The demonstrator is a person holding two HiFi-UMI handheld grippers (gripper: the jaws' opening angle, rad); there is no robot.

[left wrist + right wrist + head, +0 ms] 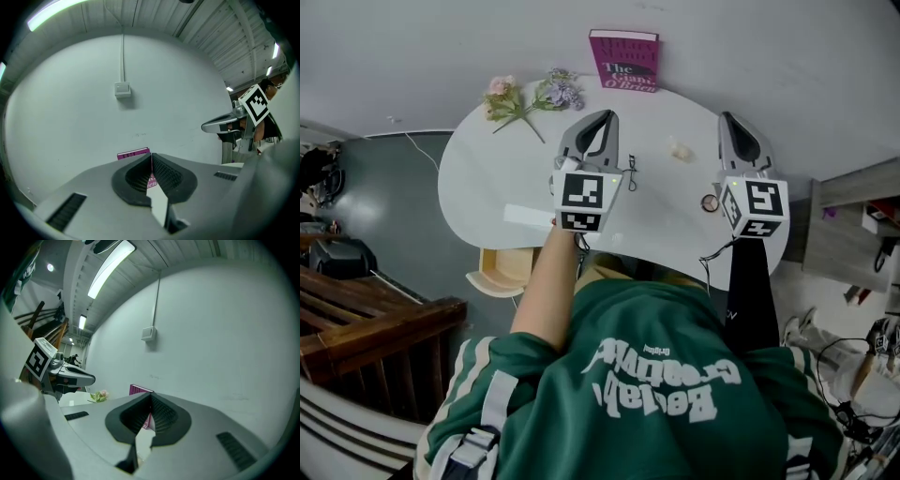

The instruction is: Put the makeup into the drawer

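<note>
Three small items lie on the white oval table (pixel 487 187): a thin dark one (pixel 632 173), a cream one (pixel 680 149) and a small round one (pixel 710 202). My left gripper (pixel 602 116) hovers level over the table's middle, just left of the dark item, shut with nothing in it (pixel 151 161). Farther right, my right gripper (pixel 729 118) is held above the round item; its jaws meet at the tips and hold nothing (pixel 150 401). Each gripper view shows the other gripper from the side, the right one (pixel 220 125) and the left one (pixel 75 377).
A magenta book (pixel 623 59) stands against the wall behind the table, with a sprig of flowers (pixel 525 98) lying at the back left. A light wooden piece (pixel 502 272) shows under the table's front left edge. Dark wooden furniture (pixel 366 328) is at the left.
</note>
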